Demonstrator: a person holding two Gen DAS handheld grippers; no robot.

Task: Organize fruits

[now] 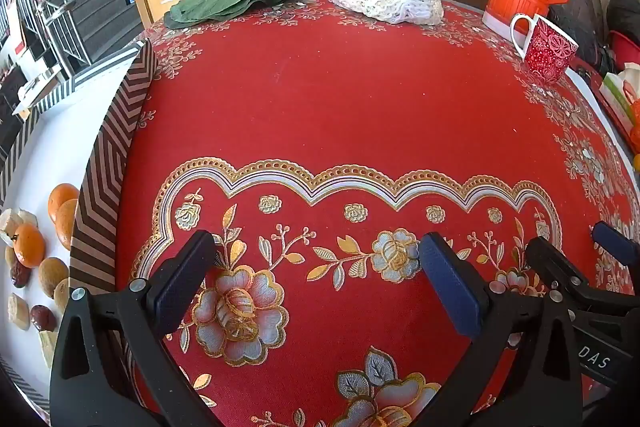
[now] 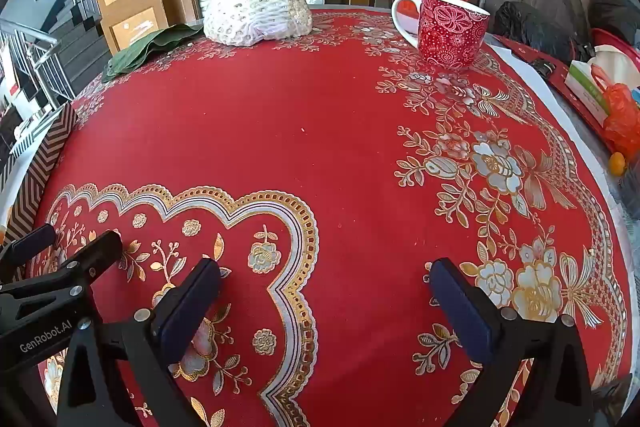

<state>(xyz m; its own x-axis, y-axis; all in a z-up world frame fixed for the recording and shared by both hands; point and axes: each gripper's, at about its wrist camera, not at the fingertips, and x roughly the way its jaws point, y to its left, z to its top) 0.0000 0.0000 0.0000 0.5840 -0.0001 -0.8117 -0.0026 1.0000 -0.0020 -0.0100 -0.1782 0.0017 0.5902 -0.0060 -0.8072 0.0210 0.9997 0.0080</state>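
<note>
Fruit sits well off to the left: a cluster of oranges [image 1: 64,217] with a few dark red dates [image 1: 42,317] and pale nut-like pieces on a white tray surface [image 1: 48,147], behind a chevron-striped cardboard wall [image 1: 108,187] that runs along the left edge of the red flowered tablecloth [image 1: 340,99]. One more small orange fruit [image 2: 617,163] lies off the cloth at the far right, beside a red plastic bag [image 2: 622,123].

Both tools hang over bare cloth with nothing between their pads. The left gripper [image 1: 316,275] is spread wide, the fruit pile to its left and past the striped wall. The right gripper [image 2: 324,287] is just as wide open, side by side with the left.

To start well, I'd say the left one should swing left over the wall and come down on a single orange, squeezing gently so it doesn't roll. Where the fruit should go isn't clear from here.
</note>
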